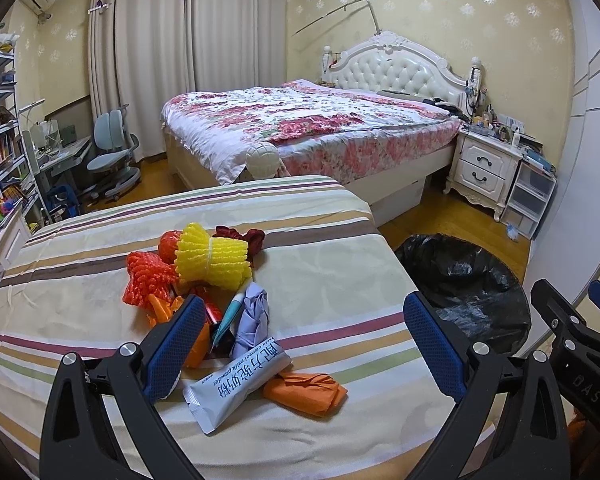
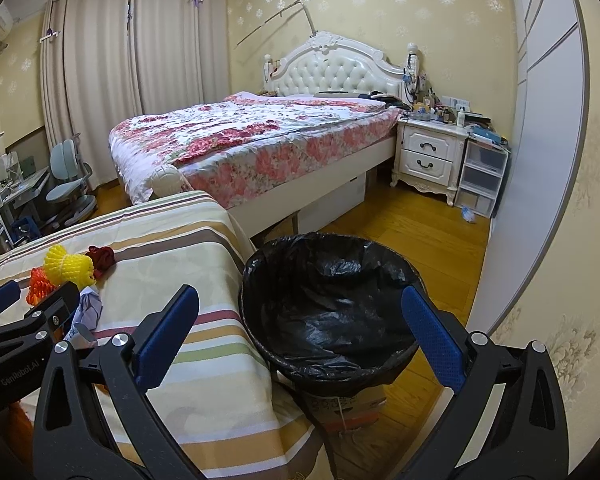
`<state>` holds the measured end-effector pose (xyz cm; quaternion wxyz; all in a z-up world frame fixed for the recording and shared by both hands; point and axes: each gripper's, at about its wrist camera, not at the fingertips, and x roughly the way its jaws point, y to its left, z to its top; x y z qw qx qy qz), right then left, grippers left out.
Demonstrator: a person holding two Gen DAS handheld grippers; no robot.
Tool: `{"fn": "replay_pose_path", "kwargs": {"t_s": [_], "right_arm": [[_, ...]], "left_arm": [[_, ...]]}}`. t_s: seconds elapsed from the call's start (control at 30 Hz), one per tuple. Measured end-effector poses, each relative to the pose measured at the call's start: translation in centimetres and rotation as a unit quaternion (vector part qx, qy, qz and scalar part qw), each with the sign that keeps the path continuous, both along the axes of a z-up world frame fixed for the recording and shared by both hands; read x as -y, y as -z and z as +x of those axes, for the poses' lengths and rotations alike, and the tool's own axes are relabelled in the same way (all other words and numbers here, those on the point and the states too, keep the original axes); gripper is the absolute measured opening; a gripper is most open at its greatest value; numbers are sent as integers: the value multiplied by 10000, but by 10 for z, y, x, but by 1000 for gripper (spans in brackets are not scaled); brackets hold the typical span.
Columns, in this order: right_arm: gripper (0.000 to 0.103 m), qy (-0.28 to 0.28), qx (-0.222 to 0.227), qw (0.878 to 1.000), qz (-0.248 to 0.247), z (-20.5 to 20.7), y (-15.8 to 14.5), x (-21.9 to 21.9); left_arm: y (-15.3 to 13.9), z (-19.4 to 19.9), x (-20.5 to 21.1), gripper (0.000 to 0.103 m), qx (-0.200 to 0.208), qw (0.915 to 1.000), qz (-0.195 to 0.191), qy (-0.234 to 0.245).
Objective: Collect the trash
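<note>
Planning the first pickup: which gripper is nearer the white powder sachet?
Left. The left gripper hovers open right over the white powder sachet on the striped cover. The right gripper is off to the side, open above the black-lined bin.

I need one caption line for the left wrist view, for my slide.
Open left gripper above mixed trash, including a white sachet, on a striped cloth; black-lined bin beside it.

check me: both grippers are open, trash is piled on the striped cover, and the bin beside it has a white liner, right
Not quite: the liner in the bin is black, as the right wrist view shows. The rest holds: left gripper and right gripper are open, trash on the striped cover.
</note>
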<state>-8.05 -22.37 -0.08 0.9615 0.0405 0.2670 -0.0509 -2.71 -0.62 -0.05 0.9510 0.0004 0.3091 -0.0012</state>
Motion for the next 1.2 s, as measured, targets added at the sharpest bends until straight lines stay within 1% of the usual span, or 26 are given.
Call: {"fn": "replay_pose_path", "kwargs": {"t_s": [0.17,1.2], "right_arm": [[99,1,1,10000,-2,0,-1,0],[99,0,-32,10000,5,-2,1,2]], "left_arm": [[2,4,0,97,-30,10000,-4,5],[2,3,2,97,-36,10000,32,0]]}}
